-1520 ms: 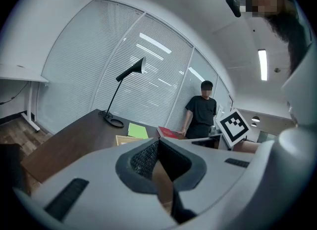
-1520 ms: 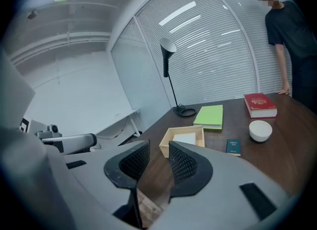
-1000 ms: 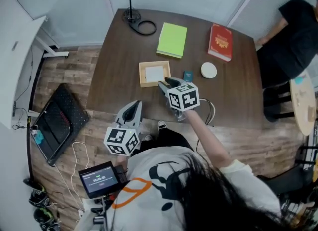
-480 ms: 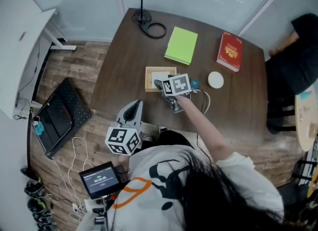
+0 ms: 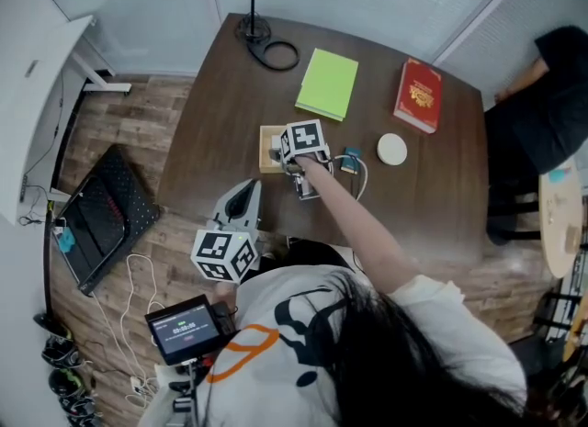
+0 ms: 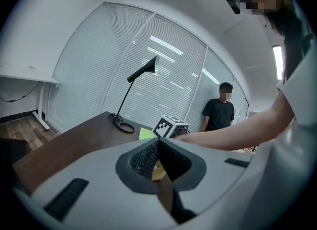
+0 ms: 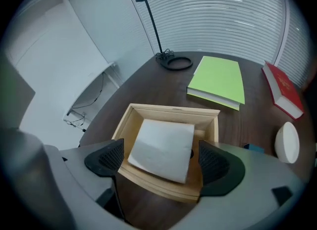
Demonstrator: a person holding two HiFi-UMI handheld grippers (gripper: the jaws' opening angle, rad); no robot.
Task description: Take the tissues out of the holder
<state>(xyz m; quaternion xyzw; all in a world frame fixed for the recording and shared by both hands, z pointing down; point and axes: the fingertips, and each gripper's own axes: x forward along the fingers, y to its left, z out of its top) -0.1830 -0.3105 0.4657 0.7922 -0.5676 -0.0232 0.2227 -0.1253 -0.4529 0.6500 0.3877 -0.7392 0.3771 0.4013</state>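
My left gripper [image 5: 244,194] hangs level at the near edge of the brown table [image 5: 216,131]. Its jaws are pressed together with nothing in them. Beside it, further in on the table, sits the square wooden holder [image 7: 171,109]. The white tissues [image 7: 163,145] lie flat inside it in a folded stack, turned a little askew to its walls.

My right gripper [image 7: 161,159] points steeply down over that holder. Its jaws have just been opening and now stand wide apart, one black pad to each side of the stack. The tissues are between them, but neither pad presses on them.

Behind the holder lie a black lamp base [image 5: 248,27] and a loop of cable [image 5: 281,53]. A green notebook [image 5: 328,84] is to the right of them, then a red book [image 5: 418,95]. A white round disc [image 5: 392,150] rests nearer me. At the far right a person in a black shirt [image 5: 551,95] stands beside the table.
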